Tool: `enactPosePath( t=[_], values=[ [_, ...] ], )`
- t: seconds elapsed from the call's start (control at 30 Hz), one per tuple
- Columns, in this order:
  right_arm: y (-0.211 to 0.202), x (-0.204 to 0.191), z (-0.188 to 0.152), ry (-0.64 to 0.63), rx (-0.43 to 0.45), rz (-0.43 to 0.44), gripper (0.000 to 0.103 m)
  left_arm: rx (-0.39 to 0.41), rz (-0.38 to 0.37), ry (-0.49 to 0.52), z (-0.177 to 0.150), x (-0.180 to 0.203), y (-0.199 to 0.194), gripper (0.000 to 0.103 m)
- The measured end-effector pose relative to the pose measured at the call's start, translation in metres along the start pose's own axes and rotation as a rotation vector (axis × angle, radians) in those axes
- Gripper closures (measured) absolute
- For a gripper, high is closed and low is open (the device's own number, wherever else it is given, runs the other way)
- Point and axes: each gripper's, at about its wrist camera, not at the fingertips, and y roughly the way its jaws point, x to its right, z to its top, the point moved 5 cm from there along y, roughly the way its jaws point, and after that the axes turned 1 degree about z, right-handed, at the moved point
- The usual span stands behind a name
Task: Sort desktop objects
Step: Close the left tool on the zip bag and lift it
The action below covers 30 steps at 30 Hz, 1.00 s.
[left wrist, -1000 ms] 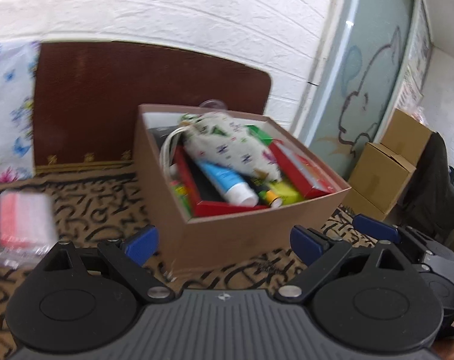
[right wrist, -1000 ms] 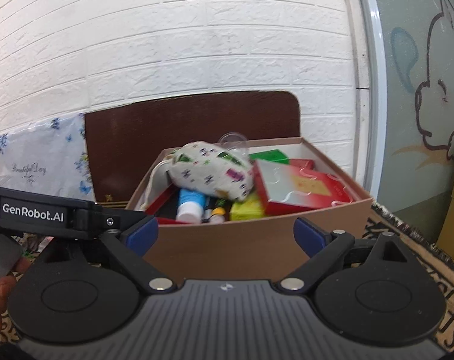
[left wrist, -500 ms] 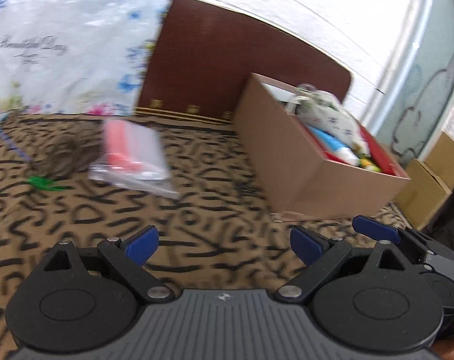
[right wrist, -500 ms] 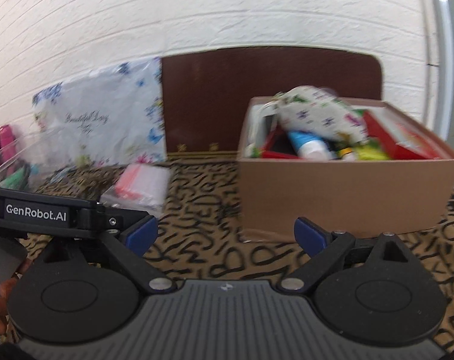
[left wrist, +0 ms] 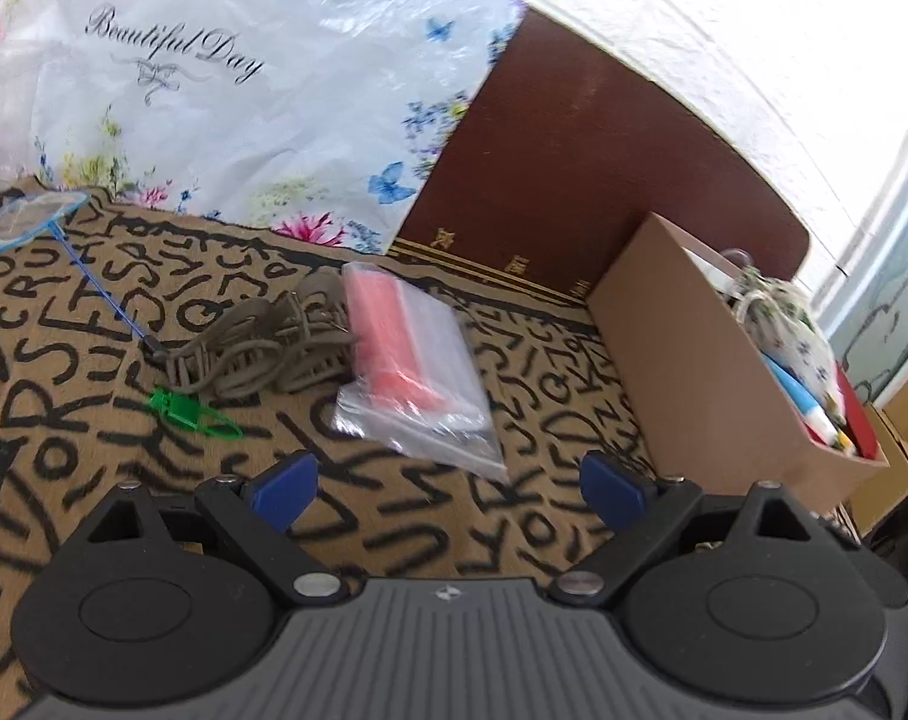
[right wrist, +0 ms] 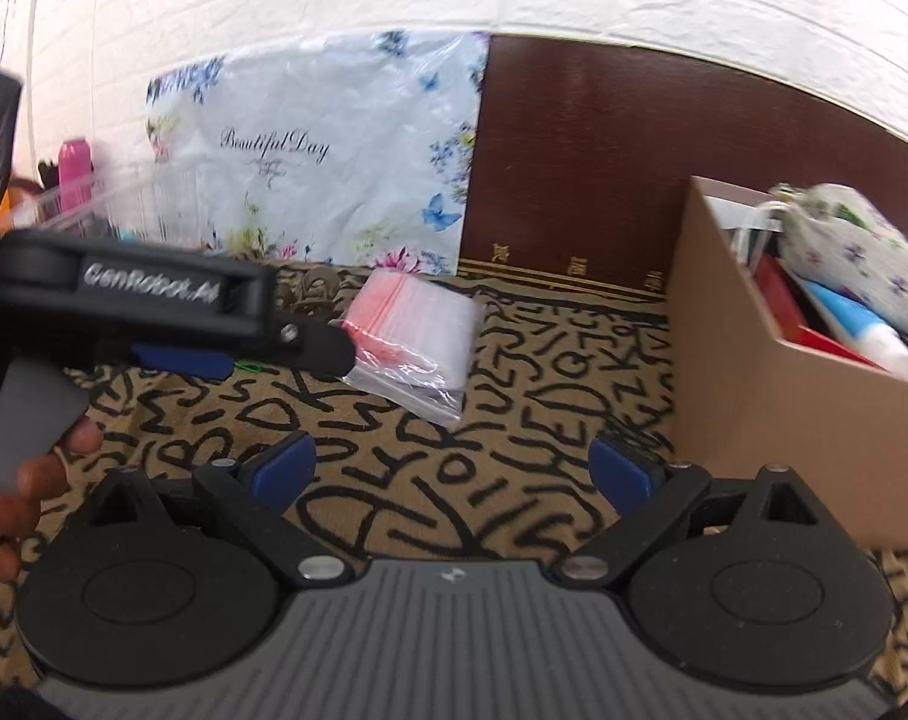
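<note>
A clear zip bag with a red strip (left wrist: pixel 414 360) lies flat on the letter-print cloth, straight ahead of my left gripper (left wrist: pixel 447 483), which is open and empty just short of it. The bag also shows in the right wrist view (right wrist: pixel 420 336). A brown hair claw (left wrist: pixel 255 348), a green clip (left wrist: pixel 189 411) and a small blue net (left wrist: pixel 33 219) lie left of the bag. A brown cardboard box (left wrist: pixel 694 372) full of items stands at the right. My right gripper (right wrist: pixel 454 471) is open and empty, left of the box (right wrist: pixel 784 408).
A floral plastic sheet (left wrist: pixel 225 90) and a dark brown board (left wrist: pixel 574 180) lean against the white brick wall behind. A clear bin with a pink bottle (right wrist: pixel 72 171) stands at the far left. The left gripper's body (right wrist: pixel 153 306) crosses the right wrist view.
Both grippers have swung left, away from the box, and the left one has come close to the zip bag. Both stayed open.
</note>
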Motion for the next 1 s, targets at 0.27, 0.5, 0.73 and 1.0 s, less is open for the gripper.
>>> enactPosePath(
  t=[0.27,0.5,0.73,1.0],
  values=[
    [0.058,-0.004,0.007,-0.039,-0.042,0.015,0.008,-0.04,-0.001,-0.038,0.018,-0.021,0.045,0.016],
    [0.102,-0.003,0.019,-0.068,-0.053,0.05,0.009,-0.059,-0.024,-0.08,0.03,-0.039,0.077,0.027],
    [0.141,-0.007,0.028,-0.098,-0.08,0.108,0.019,-0.073,-0.025,-0.071,0.042,-0.053,0.099,0.047],
    [0.136,-0.008,0.03,-0.059,-0.108,0.169,0.047,-0.102,-0.001,-0.032,0.03,-0.043,0.083,0.064]
  ],
)
